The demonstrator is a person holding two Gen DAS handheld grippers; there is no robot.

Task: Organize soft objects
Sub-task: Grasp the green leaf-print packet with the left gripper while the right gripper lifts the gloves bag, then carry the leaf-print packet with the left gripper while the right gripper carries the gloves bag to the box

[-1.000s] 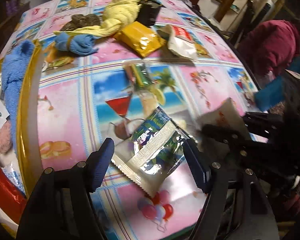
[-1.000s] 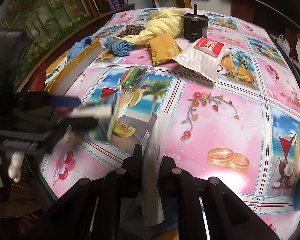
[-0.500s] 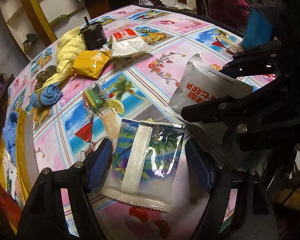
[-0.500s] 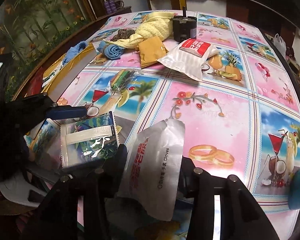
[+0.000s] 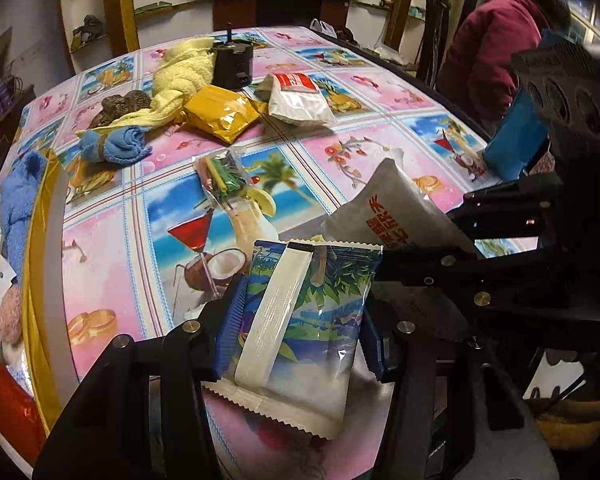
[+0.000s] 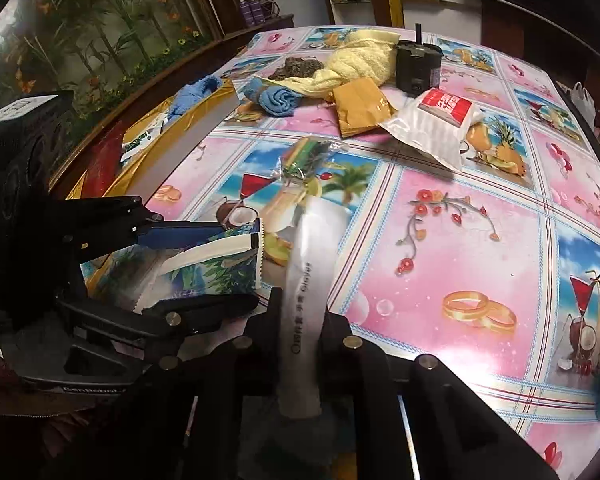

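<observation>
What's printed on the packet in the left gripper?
A tropical print of green palm leaves and blue water, with a white seam strip down the packet; clearest in the left wrist view.

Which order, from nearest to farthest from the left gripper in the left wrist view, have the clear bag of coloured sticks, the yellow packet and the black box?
From the left gripper, shut on the palm-print packet:
1. Clear bag of coloured sticks, mid-table, slightly left.
2. Yellow packet, farther back, beside the yellow towel.
3. Black box, at the far end.
</observation>
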